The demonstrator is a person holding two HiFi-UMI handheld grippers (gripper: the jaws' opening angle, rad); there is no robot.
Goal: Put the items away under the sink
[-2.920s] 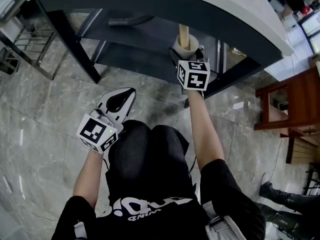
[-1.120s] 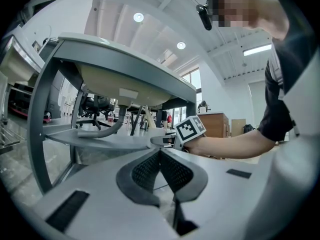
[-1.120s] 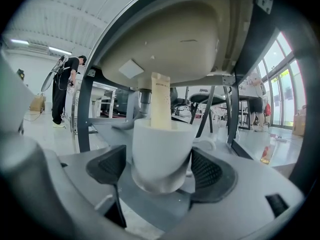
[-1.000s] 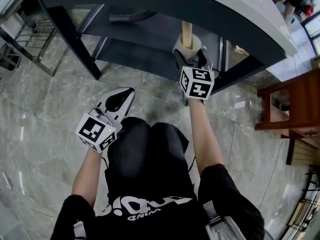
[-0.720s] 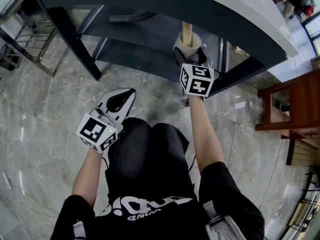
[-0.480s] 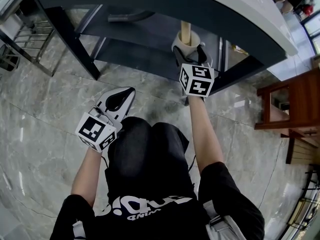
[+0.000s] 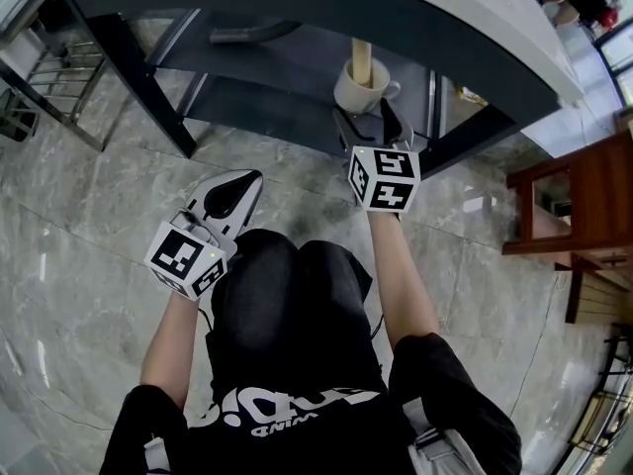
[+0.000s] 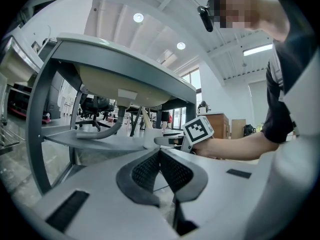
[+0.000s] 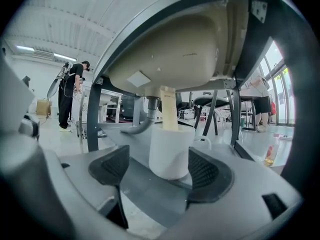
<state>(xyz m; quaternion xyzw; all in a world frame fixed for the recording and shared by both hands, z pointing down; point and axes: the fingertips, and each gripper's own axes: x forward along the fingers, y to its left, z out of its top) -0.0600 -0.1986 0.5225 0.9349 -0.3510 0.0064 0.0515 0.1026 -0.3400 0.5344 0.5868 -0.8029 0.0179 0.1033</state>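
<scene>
A white mug (image 7: 362, 87) with a beige stick (image 7: 362, 57) upright in it stands on the dark shelf (image 7: 267, 107) under the sink. My right gripper (image 7: 368, 119) hangs just in front of the mug, open, with nothing between its pads. In the right gripper view the mug (image 9: 170, 151) stands just beyond the spread fingertips of that gripper (image 9: 160, 169), untouched. My left gripper (image 7: 227, 196) rests low over the floor by the person's knee, away from the shelf. Its jaws are shut and empty in the left gripper view (image 8: 160, 154).
The sink basin (image 9: 170, 59) and a grey drain pipe (image 7: 247, 36) hang over the shelf, with dark frame legs (image 7: 148, 92) on either side. A metal rack (image 7: 40, 87) stands at left, a wooden chair (image 7: 579, 201) at right. The floor is grey marble.
My right gripper has drawn back from the mug toward the person; the mug stays on the shelf. The left gripper has not moved.
</scene>
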